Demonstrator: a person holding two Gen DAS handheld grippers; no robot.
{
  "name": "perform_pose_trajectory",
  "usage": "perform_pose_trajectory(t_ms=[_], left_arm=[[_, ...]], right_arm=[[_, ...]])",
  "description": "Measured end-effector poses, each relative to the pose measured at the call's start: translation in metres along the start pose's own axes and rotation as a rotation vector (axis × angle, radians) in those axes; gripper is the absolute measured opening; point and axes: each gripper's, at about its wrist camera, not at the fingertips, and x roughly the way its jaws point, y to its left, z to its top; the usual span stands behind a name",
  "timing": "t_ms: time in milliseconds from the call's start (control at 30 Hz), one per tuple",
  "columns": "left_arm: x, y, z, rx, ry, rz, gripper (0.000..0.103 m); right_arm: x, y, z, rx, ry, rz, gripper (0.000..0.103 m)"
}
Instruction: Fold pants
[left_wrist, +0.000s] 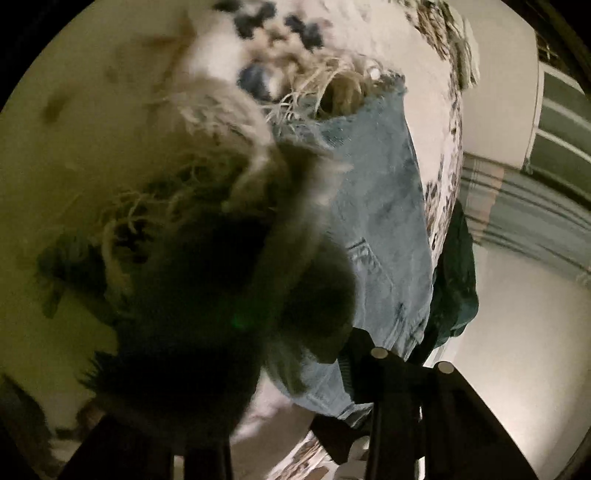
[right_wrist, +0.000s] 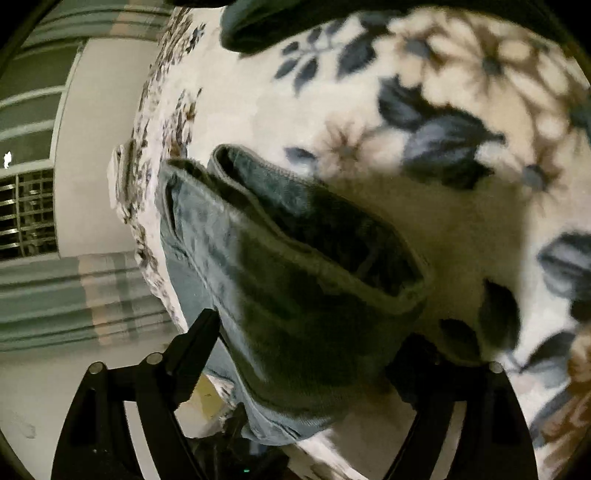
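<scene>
The pants are light blue jeans (left_wrist: 384, 229) with frayed rips, lying on a floral blanket (left_wrist: 432, 122). In the left wrist view a frayed, bunched part of the jeans (left_wrist: 207, 206) hangs close in front of the lens and hides the left finger; the right finger (left_wrist: 384, 373) shows at the bottom. My left gripper (left_wrist: 280, 369) looks shut on this denim. In the right wrist view the jeans' waistband end (right_wrist: 303, 266) lies between my spread fingers (right_wrist: 199, 332). My right gripper (right_wrist: 306, 354) is open around the cloth.
The floral blanket (right_wrist: 461, 110) covers a bed. A dark green cloth (left_wrist: 458, 280) lies at the bed's edge, and it also shows in the right wrist view (right_wrist: 266, 22). Beyond the edge are a pale floor (left_wrist: 517, 332), striped curtains (right_wrist: 66, 295) and a barred window (right_wrist: 29, 210).
</scene>
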Motion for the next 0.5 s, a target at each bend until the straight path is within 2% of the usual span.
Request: perform_pose_trajectory(t_ms=[67, 100, 167, 233, 300, 400, 500], left_arm=[[0.0, -0.004, -0.004, -0.022, -0.017, 0.001, 0.045], [-0.004, -0.006, -0.006, -0.053, -0.027, -0.011, 0.052], [-0.008, -0.013, -0.01, -0.068, -0.045, -0.06, 0.073], [-0.01, -0.018, -0.012, -0.035, -0.058, -0.095, 0.083], [-0.003, -0.017, -0.01, 0.002, -0.041, -0.047, 0.083], [0.009, -0.019, -0.005, -0.028, -0.049, -0.035, 0.083], [0.016, -0.036, -0.004, -0.039, -0.054, 0.064, 0.083]], right_arm=[[0.004, 0.002, 0.002, 0.002, 0.001, 0.023, 0.1], [0.006, 0.005, 0.003, -0.005, 0.001, 0.024, 0.101], [0.009, 0.01, 0.001, -0.032, 0.003, 0.02, 0.103], [0.01, 0.012, 0.0, -0.061, 0.011, 0.028, 0.103], [0.009, 0.011, -0.001, -0.074, 0.019, 0.05, 0.103], [0.008, 0.007, 0.0, -0.069, 0.025, 0.074, 0.103], [0.008, 0.007, 0.003, -0.06, 0.034, 0.067, 0.103]])
